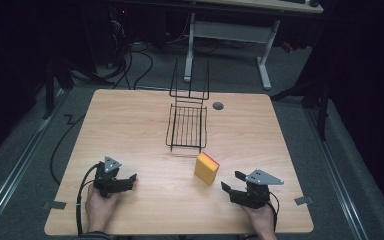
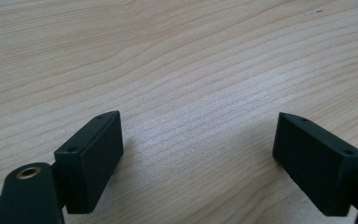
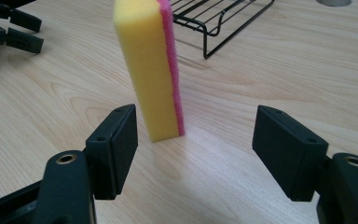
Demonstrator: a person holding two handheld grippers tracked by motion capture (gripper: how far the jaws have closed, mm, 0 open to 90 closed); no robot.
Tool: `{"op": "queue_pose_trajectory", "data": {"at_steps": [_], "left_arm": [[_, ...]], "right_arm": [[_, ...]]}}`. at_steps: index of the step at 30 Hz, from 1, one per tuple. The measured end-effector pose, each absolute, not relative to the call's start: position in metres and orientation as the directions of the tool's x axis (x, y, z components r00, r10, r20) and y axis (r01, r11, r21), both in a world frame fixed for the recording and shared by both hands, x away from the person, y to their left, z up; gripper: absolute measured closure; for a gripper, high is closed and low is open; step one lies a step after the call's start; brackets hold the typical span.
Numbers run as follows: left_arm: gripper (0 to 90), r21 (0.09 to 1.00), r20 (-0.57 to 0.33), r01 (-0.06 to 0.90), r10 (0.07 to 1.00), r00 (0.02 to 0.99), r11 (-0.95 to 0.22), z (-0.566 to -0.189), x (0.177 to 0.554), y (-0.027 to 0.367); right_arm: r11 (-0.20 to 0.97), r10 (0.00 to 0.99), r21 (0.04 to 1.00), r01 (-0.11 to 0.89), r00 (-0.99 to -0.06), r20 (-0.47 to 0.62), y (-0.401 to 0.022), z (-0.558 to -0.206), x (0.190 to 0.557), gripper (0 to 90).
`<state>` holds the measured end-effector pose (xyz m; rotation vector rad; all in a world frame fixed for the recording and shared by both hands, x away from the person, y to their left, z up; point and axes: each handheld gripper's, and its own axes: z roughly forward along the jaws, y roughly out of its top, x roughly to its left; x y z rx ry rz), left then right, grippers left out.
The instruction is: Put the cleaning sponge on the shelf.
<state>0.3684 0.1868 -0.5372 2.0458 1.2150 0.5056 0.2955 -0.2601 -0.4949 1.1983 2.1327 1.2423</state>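
On a pale wood-grain worktop (image 1: 130, 125), the left tool (image 1: 130, 181) rests wide over bare board, holding nothing. At centre, a black wire rack (image 1: 186, 127) lies past a yellow foam sponge with a pink scouring face (image 1: 206, 168), standing upright on its narrow end. The right tool (image 3: 196, 149), spread wide and empty, points at it from just beside. Soft, light and tall, the sponge would likely topple if one jaw nudges it first.

My left claw (image 1: 130, 181) and right claw (image 1: 232, 181) are black, each topped by a grey three-cornered plate, with flat rectangular jaws showing small screw holes. A black cable trails from each.
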Motion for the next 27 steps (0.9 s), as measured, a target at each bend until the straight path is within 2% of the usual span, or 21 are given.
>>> {"op": "queue_pose_trajectory", "data": {"at_steps": [27], "left_arm": [[16.7,0.73,-0.018,0.604,0.874,0.485,-0.32,-0.537,0.368,0.187]], "right_arm": [[0.297,0.774,0.858,0.418,-0.632,0.04,-0.22,-0.477,0.315,31.8]]}}
